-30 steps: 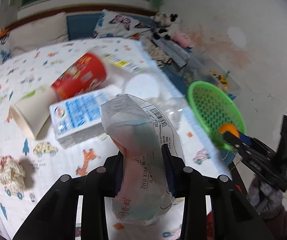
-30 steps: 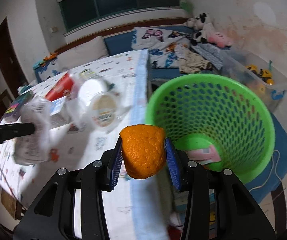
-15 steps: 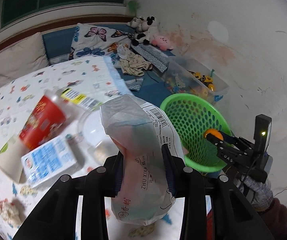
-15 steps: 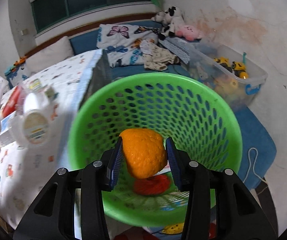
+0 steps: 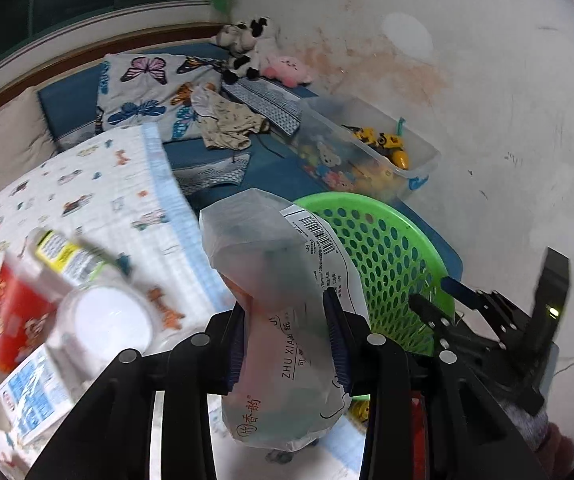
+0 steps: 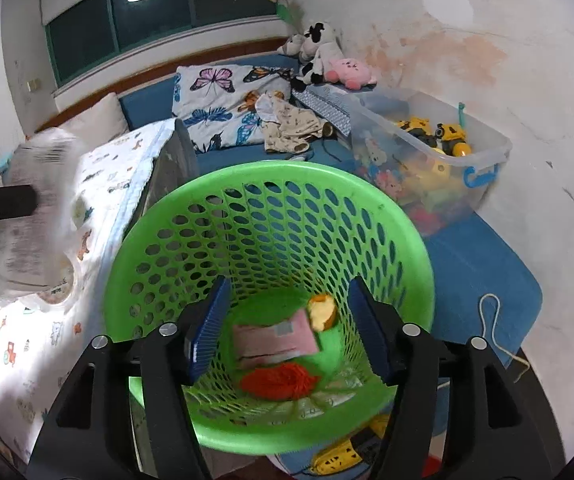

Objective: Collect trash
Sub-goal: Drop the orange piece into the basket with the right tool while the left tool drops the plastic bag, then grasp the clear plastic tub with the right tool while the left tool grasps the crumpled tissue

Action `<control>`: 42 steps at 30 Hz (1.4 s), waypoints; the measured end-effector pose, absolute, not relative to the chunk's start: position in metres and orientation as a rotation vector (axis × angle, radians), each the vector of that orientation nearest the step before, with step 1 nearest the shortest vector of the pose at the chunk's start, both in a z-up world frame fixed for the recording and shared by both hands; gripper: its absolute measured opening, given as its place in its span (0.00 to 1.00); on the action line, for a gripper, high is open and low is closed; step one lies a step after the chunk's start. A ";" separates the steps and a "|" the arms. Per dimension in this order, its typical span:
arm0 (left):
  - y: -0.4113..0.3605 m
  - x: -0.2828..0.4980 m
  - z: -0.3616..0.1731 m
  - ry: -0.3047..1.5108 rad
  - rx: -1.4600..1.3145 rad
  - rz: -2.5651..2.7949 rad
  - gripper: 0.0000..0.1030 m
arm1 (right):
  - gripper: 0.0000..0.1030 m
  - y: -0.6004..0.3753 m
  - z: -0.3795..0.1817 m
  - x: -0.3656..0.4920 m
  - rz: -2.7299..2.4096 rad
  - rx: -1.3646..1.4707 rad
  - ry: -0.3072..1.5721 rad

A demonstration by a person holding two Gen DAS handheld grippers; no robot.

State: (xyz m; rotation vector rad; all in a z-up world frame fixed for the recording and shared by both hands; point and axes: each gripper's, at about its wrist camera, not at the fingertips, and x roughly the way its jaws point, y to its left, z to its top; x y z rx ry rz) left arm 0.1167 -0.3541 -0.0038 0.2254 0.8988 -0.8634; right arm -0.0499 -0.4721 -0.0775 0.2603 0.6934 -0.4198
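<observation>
My left gripper (image 5: 285, 330) is shut on a crumpled plastic tissue wrapper (image 5: 283, 320) and holds it in the air at the table's right edge, beside the green mesh basket (image 5: 387, 248). My right gripper (image 6: 287, 320) is open and empty over the basket (image 6: 271, 184). An orange peel (image 6: 321, 311), a pink packet (image 6: 273, 338) and a red wad (image 6: 277, 380) lie on the basket's bottom. The wrapper also shows in the right wrist view (image 6: 31, 216), blurred at the left.
On the patterned tablecloth (image 5: 99, 204) lie a red cup (image 5: 13, 316), a clear round lid (image 5: 105, 322), a blue-and-white carton (image 5: 33, 392) and a yellow-labelled bottle (image 5: 71, 256). A clear toy bin (image 6: 431, 152) stands by the wall behind the basket.
My right gripper opened and the orange peel dropped into the basket. My left gripper carried the wrapper rightward from above the table toward the basket.
</observation>
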 end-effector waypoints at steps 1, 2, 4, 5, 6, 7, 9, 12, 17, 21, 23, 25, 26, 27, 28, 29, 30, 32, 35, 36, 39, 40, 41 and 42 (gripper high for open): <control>-0.361 0.116 -0.007 0.906 0.235 -0.866 0.34 | 0.61 -0.472 -0.077 -0.054 -0.420 0.267 0.687; -0.366 0.116 -0.010 0.913 0.242 -0.870 0.34 | 0.62 -0.472 -0.076 -0.059 -0.420 0.272 0.681; -0.377 0.115 -0.015 0.925 0.259 -0.878 0.36 | 0.62 -0.470 -0.075 -0.066 -0.422 0.281 0.675; -0.379 0.113 -0.017 0.926 0.264 -0.879 0.37 | 0.62 -0.469 -0.074 -0.068 -0.420 0.285 0.674; -0.382 0.113 -0.019 0.927 0.270 -0.879 0.42 | 0.62 -0.468 -0.074 -0.071 -0.419 0.287 0.672; -0.385 0.112 -0.021 0.928 0.275 -0.875 0.49 | 0.62 -0.466 -0.074 -0.073 -0.418 0.286 0.672; -0.390 0.111 -0.024 0.929 0.281 -0.874 0.55 | 0.63 -0.464 -0.074 -0.076 -0.419 0.286 0.670; -0.394 0.107 -0.025 0.923 0.286 -0.885 0.73 | 0.63 -0.462 -0.073 -0.080 -0.415 0.297 0.665; -0.388 0.106 -0.022 0.904 0.276 -0.883 0.78 | 0.63 -0.459 -0.073 -0.082 -0.414 0.305 0.665; -0.374 0.106 -0.016 0.896 0.250 -0.866 0.78 | 0.63 -0.453 -0.071 -0.083 -0.400 0.305 0.662; -0.360 0.107 -0.013 0.888 0.231 -0.850 0.78 | 0.63 -0.448 -0.068 -0.081 -0.386 0.299 0.658; -0.342 0.108 -0.010 0.880 0.218 -0.820 0.78 | 0.64 -0.442 -0.067 -0.079 -0.371 0.290 0.655; -0.337 0.109 -0.009 0.878 0.213 -0.811 0.78 | 0.64 -0.439 -0.066 -0.078 -0.364 0.287 0.653; -0.326 0.109 -0.008 0.874 0.205 -0.792 0.78 | 0.65 -0.437 -0.065 -0.076 -0.354 0.286 0.651; -0.318 0.110 -0.006 0.869 0.198 -0.785 0.78 | 0.66 -0.434 -0.064 -0.074 -0.338 0.287 0.650; -0.309 0.109 -0.005 0.861 0.193 -0.770 0.78 | 0.66 -0.431 -0.063 -0.072 -0.328 0.287 0.649; -0.302 0.110 -0.005 0.856 0.192 -0.757 0.78 | 0.67 -0.426 -0.062 -0.068 -0.315 0.282 0.649; -0.285 0.111 -0.004 0.842 0.187 -0.726 0.78 | 0.67 -0.419 -0.060 -0.064 -0.294 0.273 0.649; -0.256 0.115 -0.006 0.844 0.159 -0.675 0.78 | 0.67 -0.406 -0.057 -0.054 -0.256 0.260 0.649; -0.250 0.116 -0.006 0.846 0.154 -0.663 0.78 | 0.67 -0.404 -0.057 -0.052 -0.246 0.257 0.649; -0.226 0.121 -0.009 0.850 0.128 -0.611 0.78 | 0.67 -0.392 -0.055 -0.041 -0.202 0.241 0.649; -0.217 0.123 -0.010 0.854 0.113 -0.596 0.78 | 0.67 -0.387 -0.054 -0.037 -0.186 0.235 0.650; -0.210 0.125 -0.012 0.861 0.104 -0.581 0.78 | 0.67 -0.382 -0.054 -0.032 -0.167 0.231 0.652; -0.204 0.127 -0.013 0.867 0.096 -0.569 0.78 | 0.67 -0.377 -0.054 -0.026 -0.147 0.228 0.657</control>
